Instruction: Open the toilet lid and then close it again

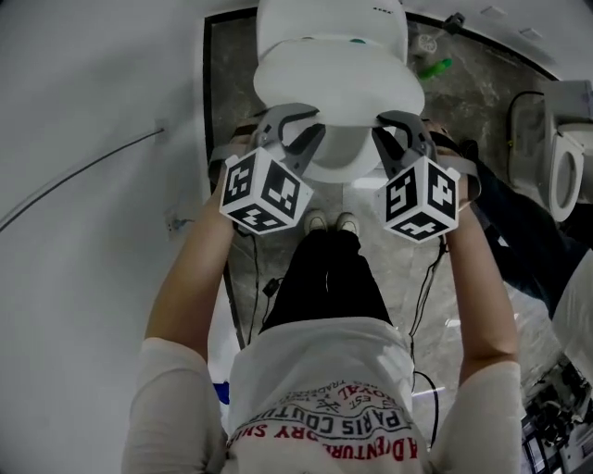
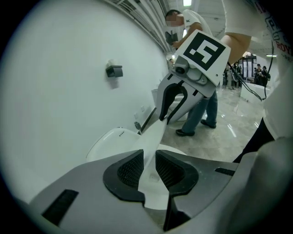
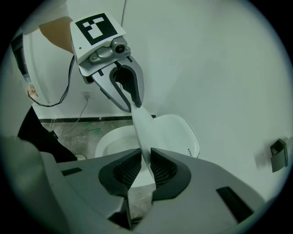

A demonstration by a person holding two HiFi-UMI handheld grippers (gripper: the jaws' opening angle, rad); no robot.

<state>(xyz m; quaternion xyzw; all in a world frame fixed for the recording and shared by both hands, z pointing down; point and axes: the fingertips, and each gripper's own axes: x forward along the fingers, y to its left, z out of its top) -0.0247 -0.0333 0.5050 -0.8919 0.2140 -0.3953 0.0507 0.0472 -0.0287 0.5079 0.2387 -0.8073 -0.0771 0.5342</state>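
The toilet lid [image 1: 338, 93] is tilted up over the bowl [image 1: 332, 159], in front of the white tank [image 1: 329, 23]. Around it lies grey marble floor [image 1: 232, 83], with a white wall [image 1: 83, 111] at left. Both forearms [image 1: 199, 268] reach forward and down. The left gripper [image 1: 295, 130] and the right gripper [image 1: 400, 130] each clench the lid's near edge.

On my head view the lid [image 1: 338, 88] hides much of the bowl [image 1: 335, 159]. Another toilet [image 1: 567, 157] is cut off at the right edge. The tank [image 1: 324, 23] carries marks too small for me to read.
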